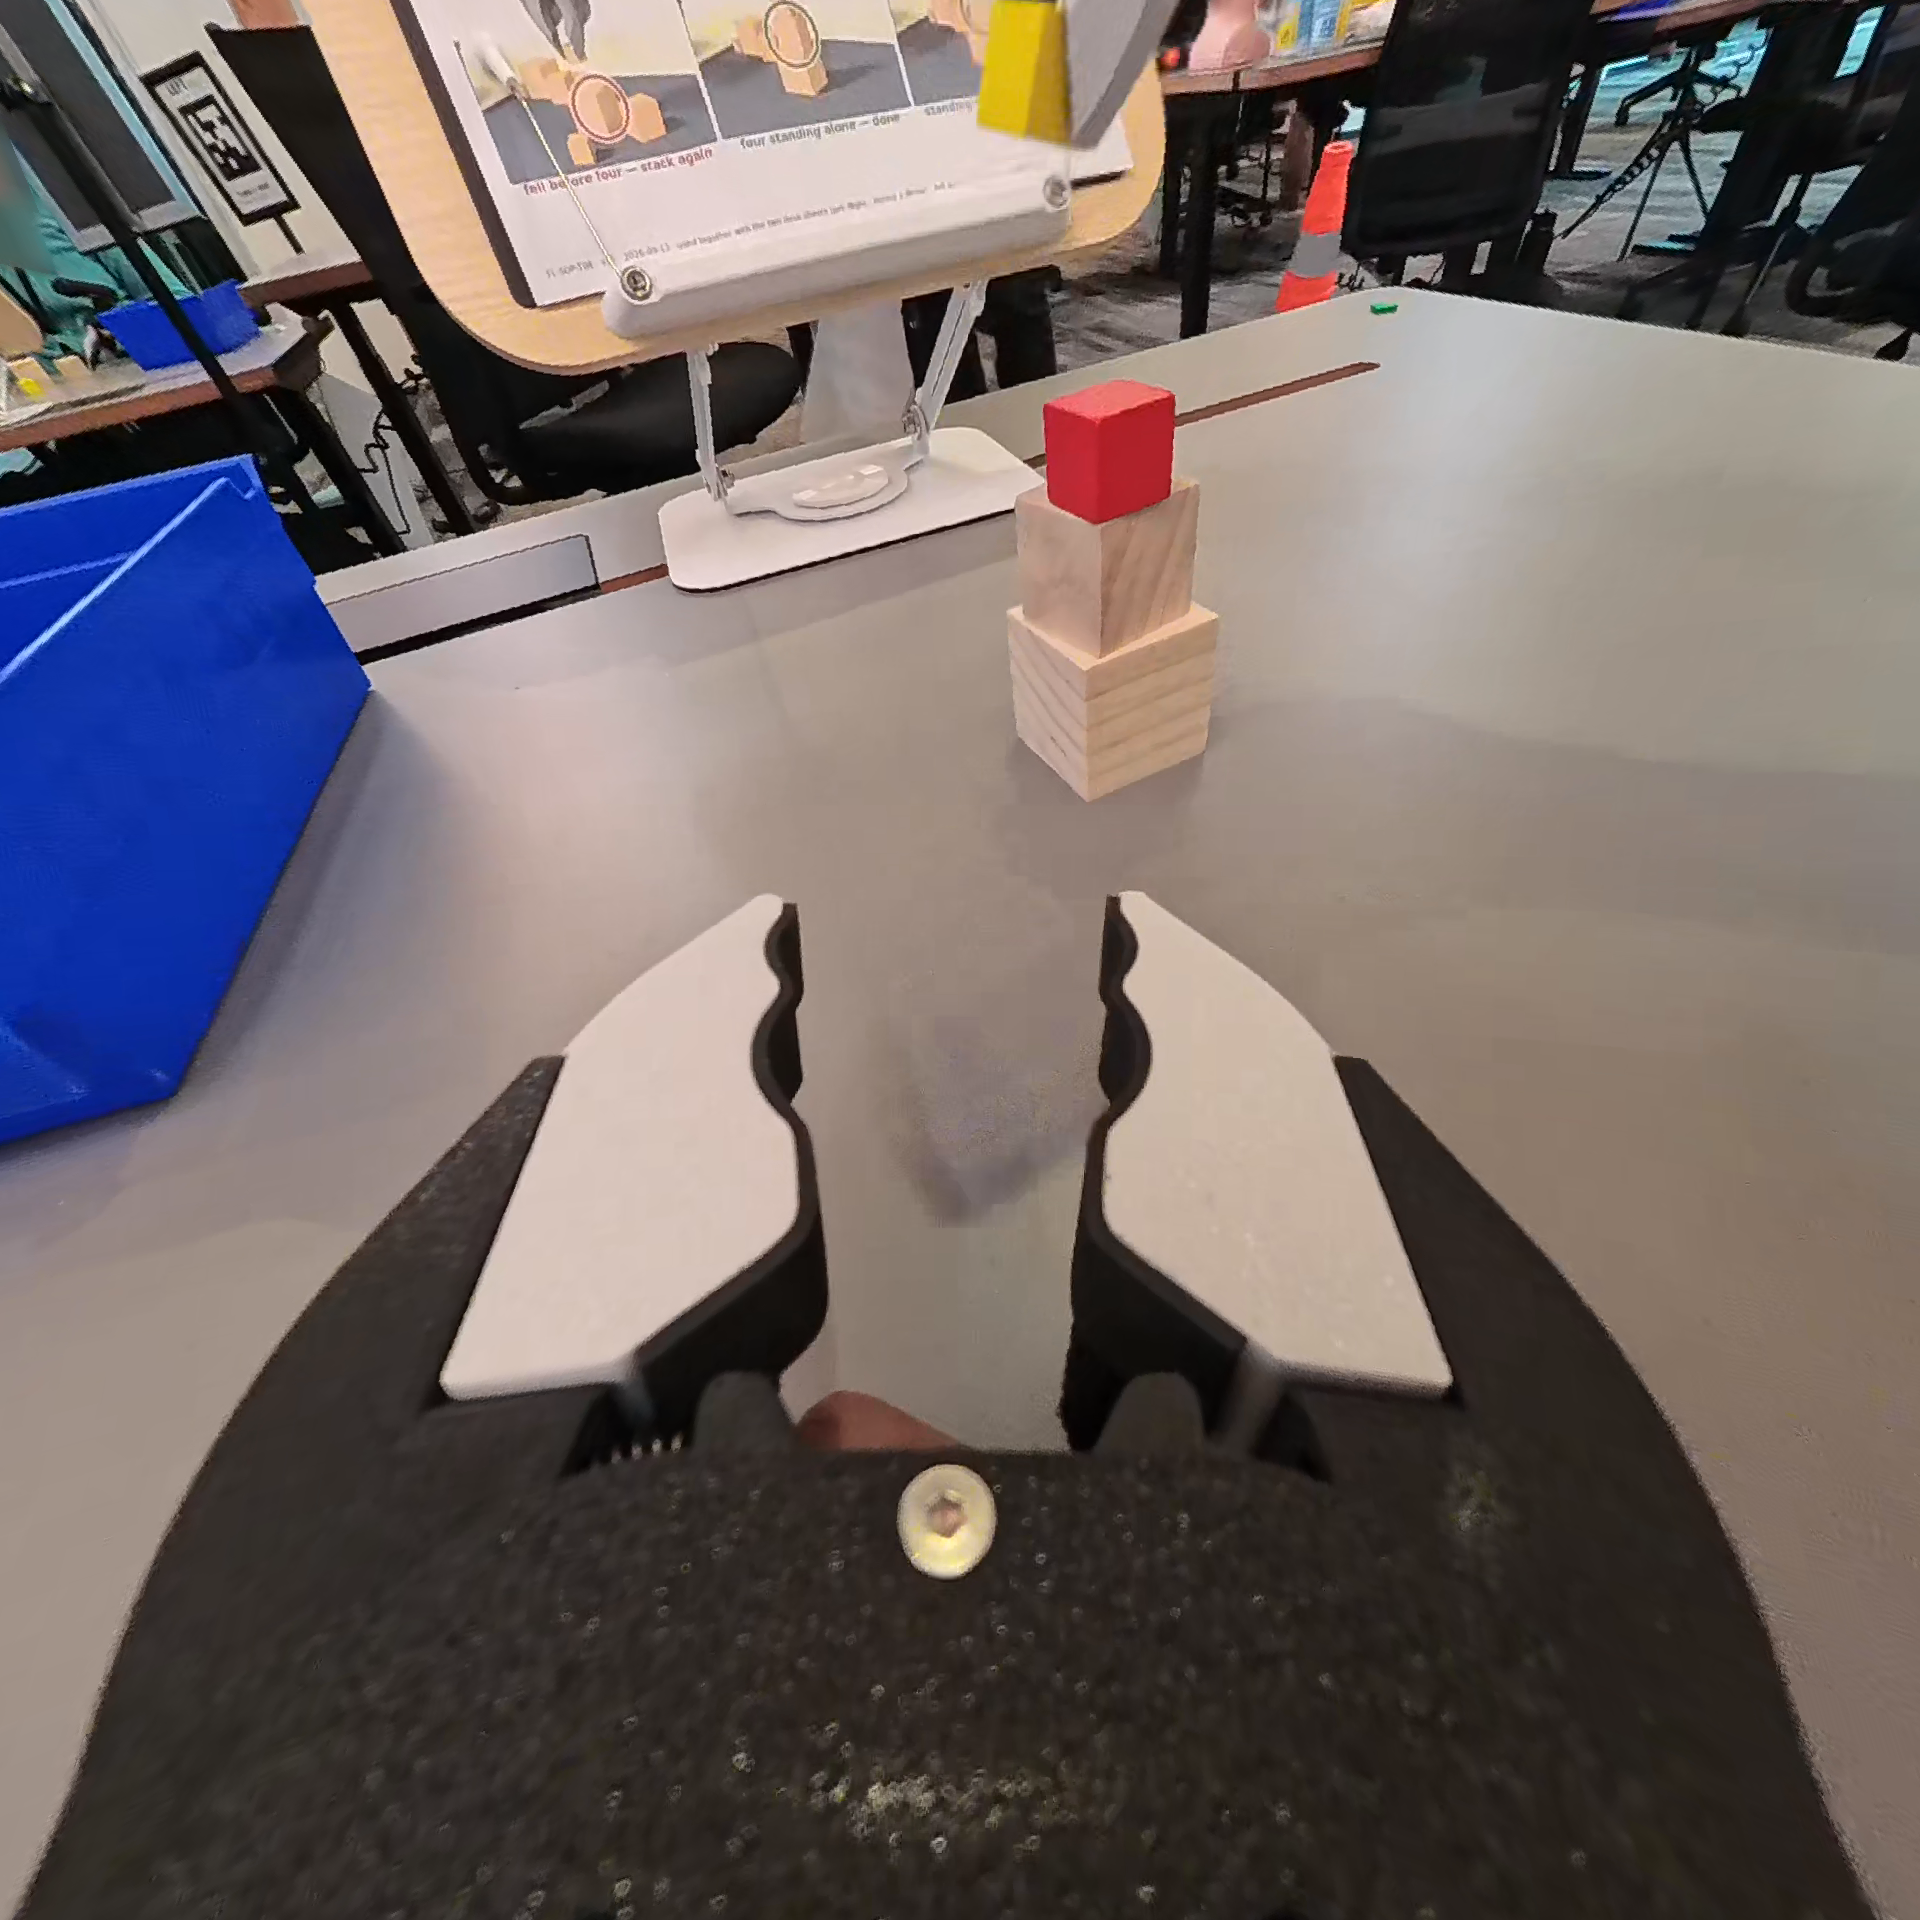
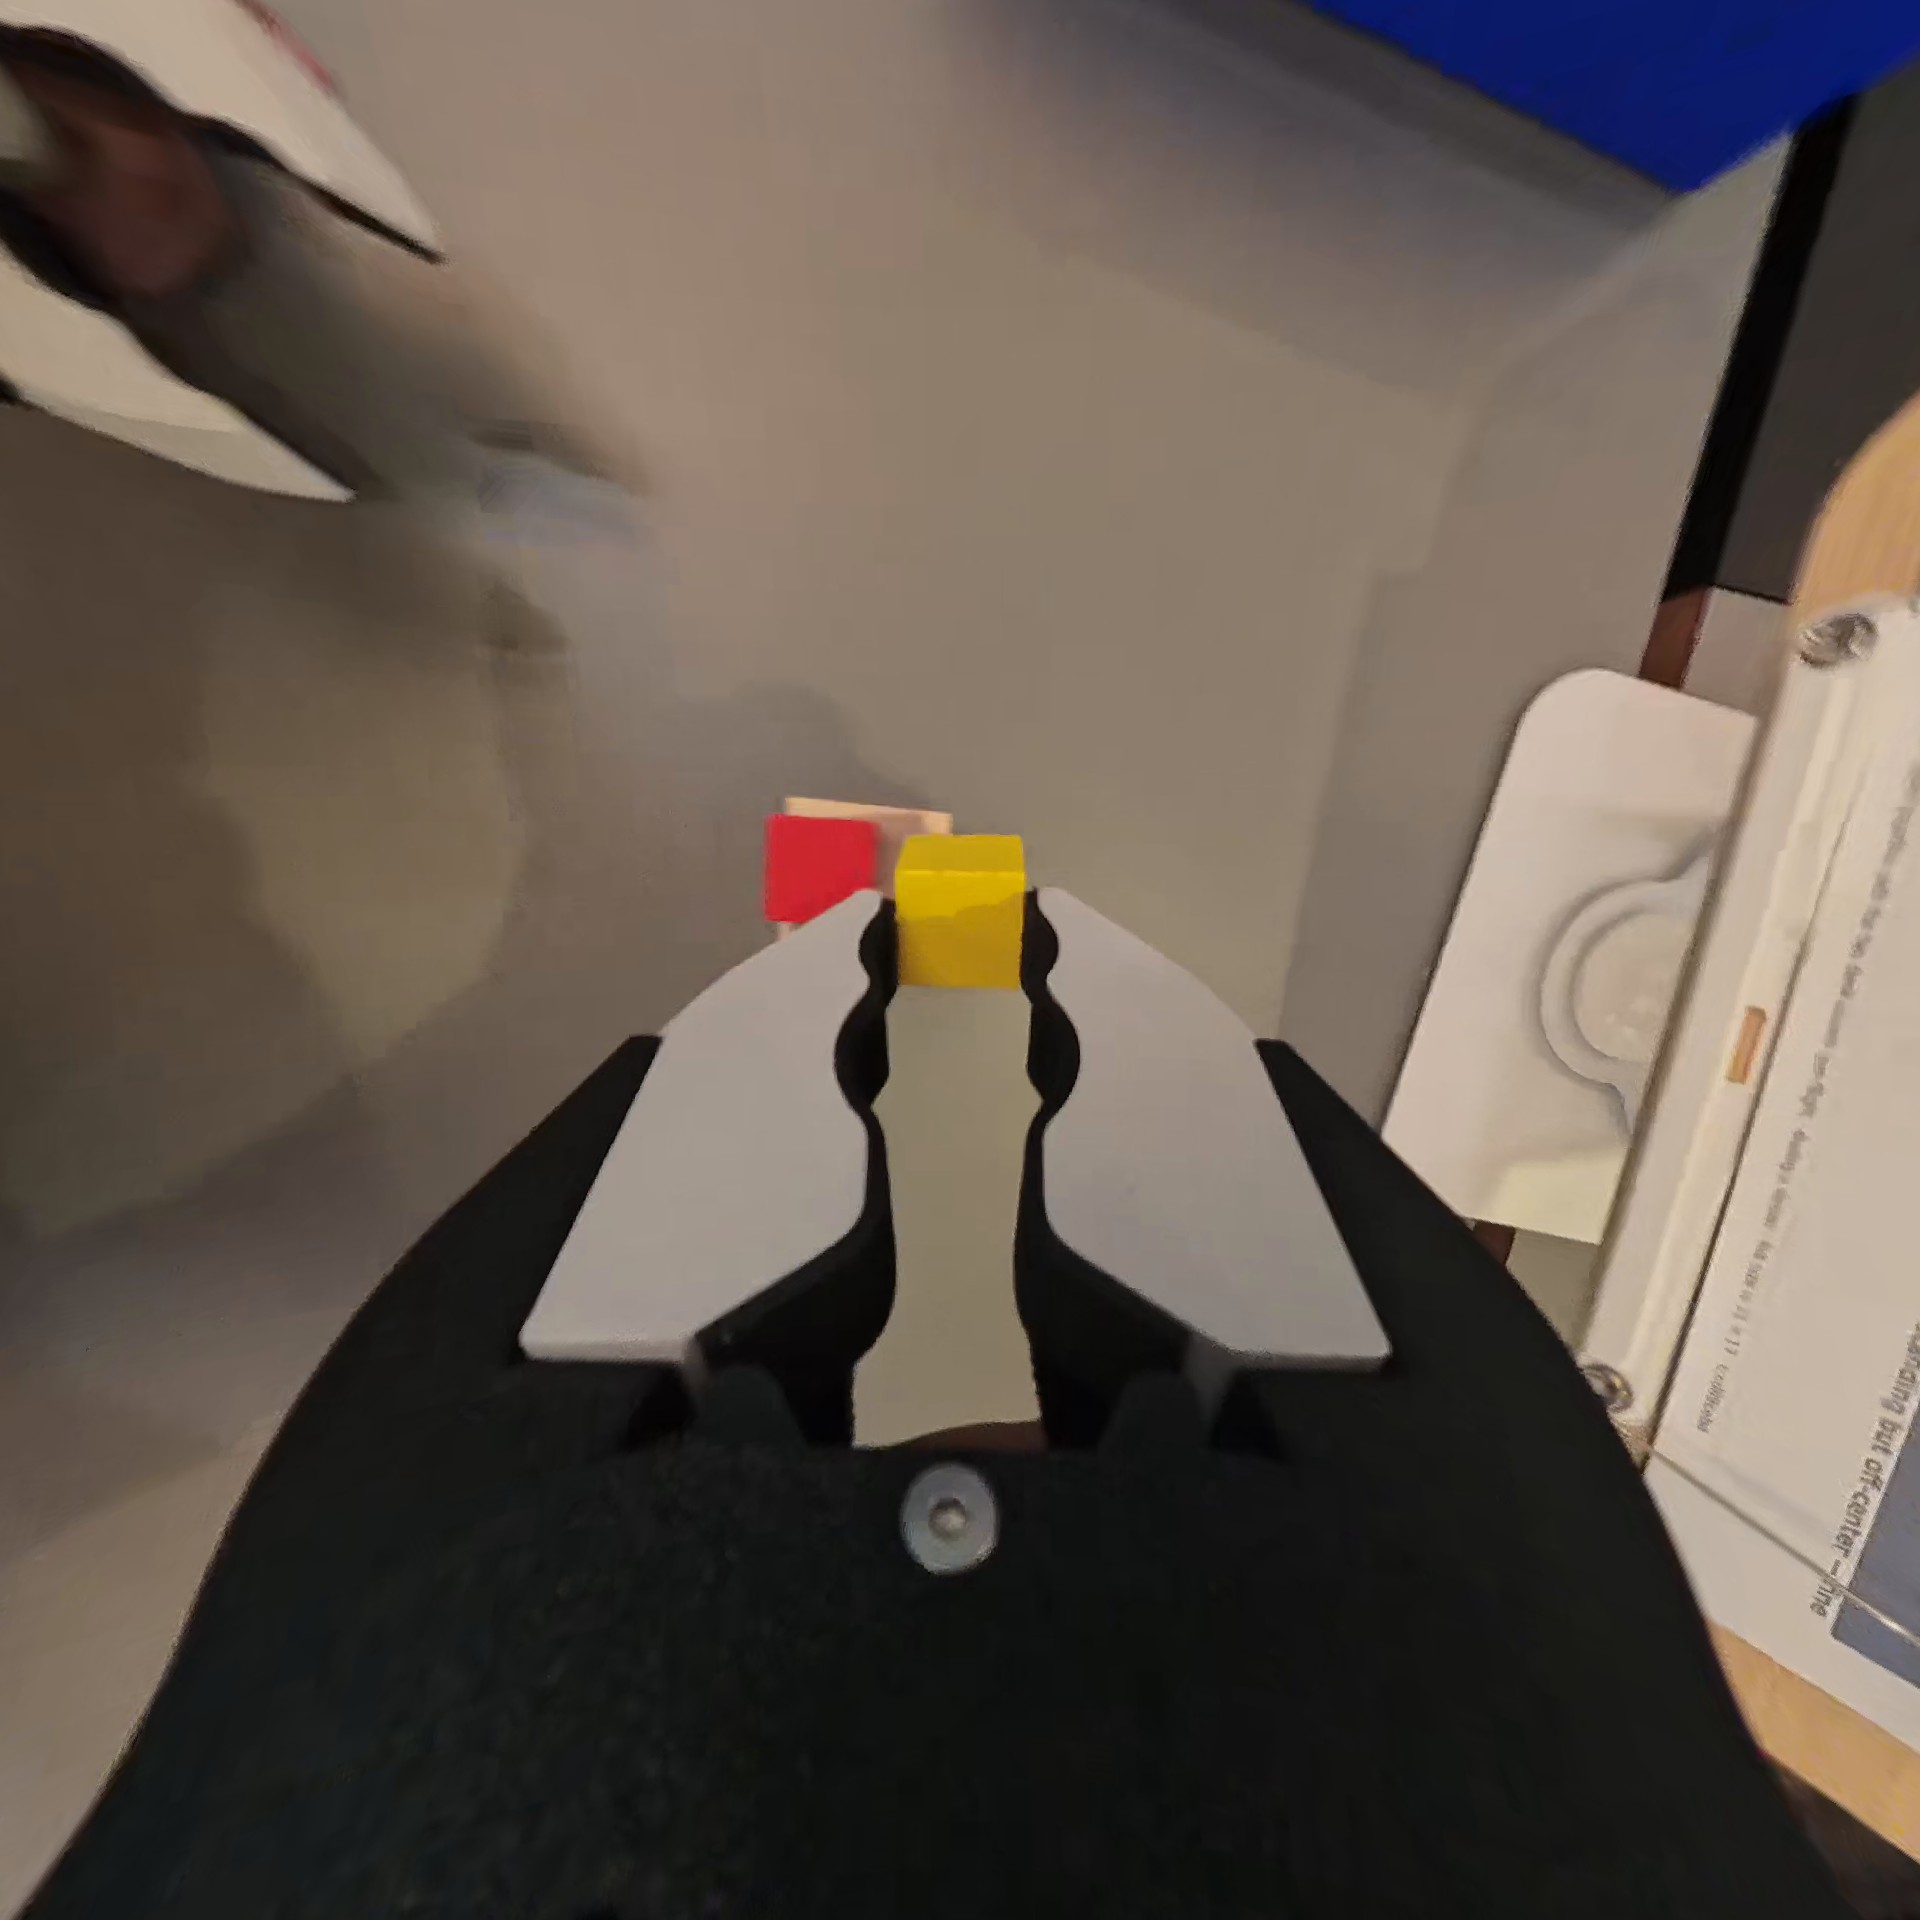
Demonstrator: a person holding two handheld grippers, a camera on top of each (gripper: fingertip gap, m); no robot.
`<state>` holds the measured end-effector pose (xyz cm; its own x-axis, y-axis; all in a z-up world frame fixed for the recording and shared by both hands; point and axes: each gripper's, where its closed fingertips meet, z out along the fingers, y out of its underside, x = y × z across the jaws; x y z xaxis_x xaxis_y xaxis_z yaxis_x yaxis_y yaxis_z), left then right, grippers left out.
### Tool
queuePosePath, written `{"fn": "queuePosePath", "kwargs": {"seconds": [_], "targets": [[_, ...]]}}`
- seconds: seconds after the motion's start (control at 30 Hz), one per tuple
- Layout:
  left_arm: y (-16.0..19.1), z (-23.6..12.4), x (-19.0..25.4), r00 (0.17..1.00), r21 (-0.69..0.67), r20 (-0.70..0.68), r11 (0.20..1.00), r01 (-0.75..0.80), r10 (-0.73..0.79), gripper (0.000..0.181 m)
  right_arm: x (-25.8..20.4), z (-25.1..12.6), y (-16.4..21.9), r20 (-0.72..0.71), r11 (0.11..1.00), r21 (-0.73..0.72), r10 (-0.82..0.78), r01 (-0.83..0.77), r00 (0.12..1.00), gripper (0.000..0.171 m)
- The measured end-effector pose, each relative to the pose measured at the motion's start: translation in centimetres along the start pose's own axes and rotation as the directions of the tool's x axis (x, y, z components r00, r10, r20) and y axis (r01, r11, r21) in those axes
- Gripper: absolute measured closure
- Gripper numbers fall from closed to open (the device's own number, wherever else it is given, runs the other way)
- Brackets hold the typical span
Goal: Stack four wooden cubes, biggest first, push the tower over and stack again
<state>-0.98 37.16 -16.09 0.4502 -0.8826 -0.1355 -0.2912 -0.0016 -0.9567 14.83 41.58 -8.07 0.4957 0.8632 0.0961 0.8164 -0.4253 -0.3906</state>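
Right now three cubes stand stacked on the grey table point(image 1: 1455, 935), right of centre in the left wrist view: a large pale wood cube point(image 1: 1112, 701) at the bottom, a smaller pale wood cube point(image 1: 1107, 566) turned a little on top of it, and a red cube point(image 1: 1110, 449) crowning them. The left gripper point(image 1: 948, 904) hangs low in the frame, well short of the tower, its jaws spread apart with nothing between them. The right gripper point(image 2: 956, 899) is clenched on a small yellow cube point(image 2: 958, 925), pinched at the very tips of its fingers. In the right wrist view, which looks steeply down, the yellow cube sits just right of the red cube's top face, at the centre of the frame; in the left wrist view it shows at the top edge, high above the stack. A blue bin point(image 1: 156, 779) fills the left edge, and an instruction board on a white stand point(image 1: 831, 509) rises behind the tower.
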Motion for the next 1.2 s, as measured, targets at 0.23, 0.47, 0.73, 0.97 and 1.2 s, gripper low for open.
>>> {"fn": "queuePosePath", "kwargs": {"seconds": [0.23,0.47,0.73,0.97,1.2], "targets": [[-0.2,-0.3,0.2,1.000,0.022,0.011,0.999,-0.030,0.030,0.128,-2.6,2.7,1.3,0.048,0.967,-0.249,-0.036,0.047,0.998,0.149],[-0.3,-0.3,0.3,0.999,0.028,0.009,0.999,-0.040,0.040,0.128,-2.7,3.6,1.2,0.078,0.959,-0.282,0.010,0.012,0.997,0.149],[-0.3,-0.2,0.5,0.999,0.022,0.002,0.999,-0.046,0.046,0.128,-2.8,2.6,1.5,0.066,0.964,-0.261,0.064,-0.044,0.996,0.140],[-0.2,-0.2,0.5,0.999,0.019,0.005,0.999,-0.045,0.045,0.128,-3.3,-3.4,1.1,-0.237,0.986,0.103,0.156,-0.135,0.959,0.139],[-0.3,-0.3,0.3,0.998,0.022,0.033,0.998,-0.057,0.057,0.127,-12.3,-2.5,4.3,-0.278,0.704,0.674,0.524,-0.226,0.805,0.136]]}}
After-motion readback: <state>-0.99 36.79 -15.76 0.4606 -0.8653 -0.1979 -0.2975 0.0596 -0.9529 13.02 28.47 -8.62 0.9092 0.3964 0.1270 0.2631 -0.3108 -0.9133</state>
